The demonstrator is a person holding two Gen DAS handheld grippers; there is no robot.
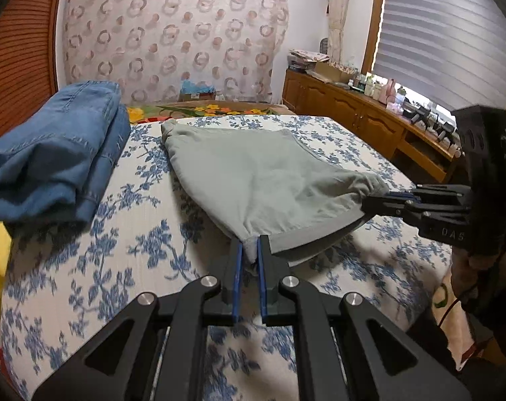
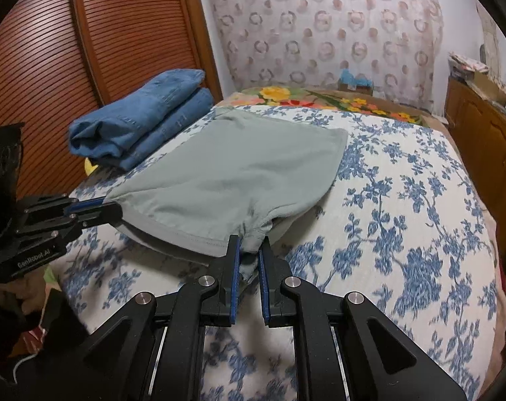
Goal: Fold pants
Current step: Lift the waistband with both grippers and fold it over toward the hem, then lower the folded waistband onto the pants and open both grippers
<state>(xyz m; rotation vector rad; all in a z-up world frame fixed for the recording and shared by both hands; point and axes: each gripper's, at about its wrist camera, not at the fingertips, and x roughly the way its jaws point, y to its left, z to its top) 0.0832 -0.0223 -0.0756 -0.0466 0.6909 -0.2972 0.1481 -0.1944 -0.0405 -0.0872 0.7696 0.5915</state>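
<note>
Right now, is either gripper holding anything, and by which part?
Both hold the grey-green pants. The left gripper pinches the near left corner of the folded cloth, and the right gripper pinches the near right corner, bunched between its fingers.

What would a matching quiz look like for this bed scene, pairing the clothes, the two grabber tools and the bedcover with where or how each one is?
Things:
1. grey pants
2. folded jeans
3. left gripper
4. bedspread

States:
A. stacked near the wooden louvred door
B. white with blue flowers, under everything
C. spread on the bed, near edge lifted at two corners
D. shut on one near corner of the grey cloth

Pairs: 1-C, 2-A, 3-D, 4-B. The right gripper pinches the other near corner.
</note>
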